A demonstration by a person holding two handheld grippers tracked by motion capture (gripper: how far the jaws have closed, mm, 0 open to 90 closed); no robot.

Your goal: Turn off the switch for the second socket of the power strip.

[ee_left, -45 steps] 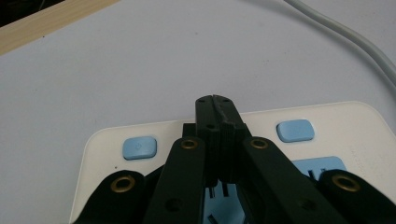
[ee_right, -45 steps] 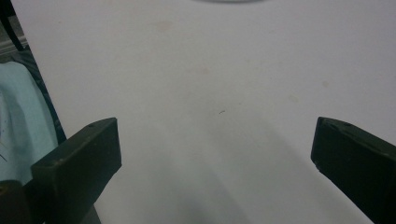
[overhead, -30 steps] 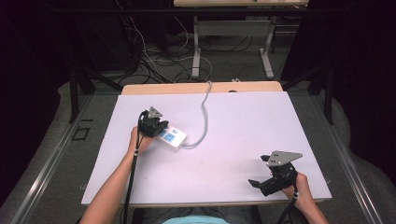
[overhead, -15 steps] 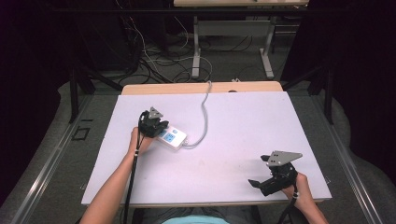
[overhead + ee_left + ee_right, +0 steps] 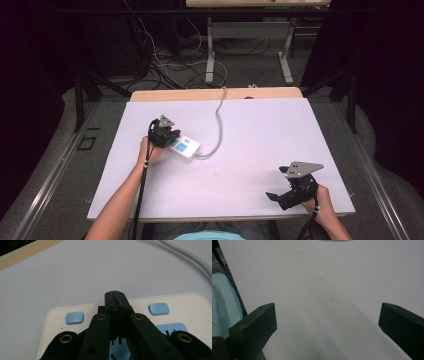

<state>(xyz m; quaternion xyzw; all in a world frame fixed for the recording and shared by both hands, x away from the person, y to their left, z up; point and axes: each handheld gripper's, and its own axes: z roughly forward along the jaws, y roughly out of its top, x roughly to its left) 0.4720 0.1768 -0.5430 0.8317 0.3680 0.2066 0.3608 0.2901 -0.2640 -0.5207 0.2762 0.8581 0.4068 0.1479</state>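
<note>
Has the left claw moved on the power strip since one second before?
No. In the high view, the left claw sits at the same end of the power strip, equally far from the table's wooden far edge.

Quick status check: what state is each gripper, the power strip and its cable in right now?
Left gripper: jaws shut, tips over the power strip.
Right gripper: jaws wide open, nothing between them.
Power strip: flat on the white table, no plug visible in it.
Cable: attached to the strip, trailing off the far edge.
</note>
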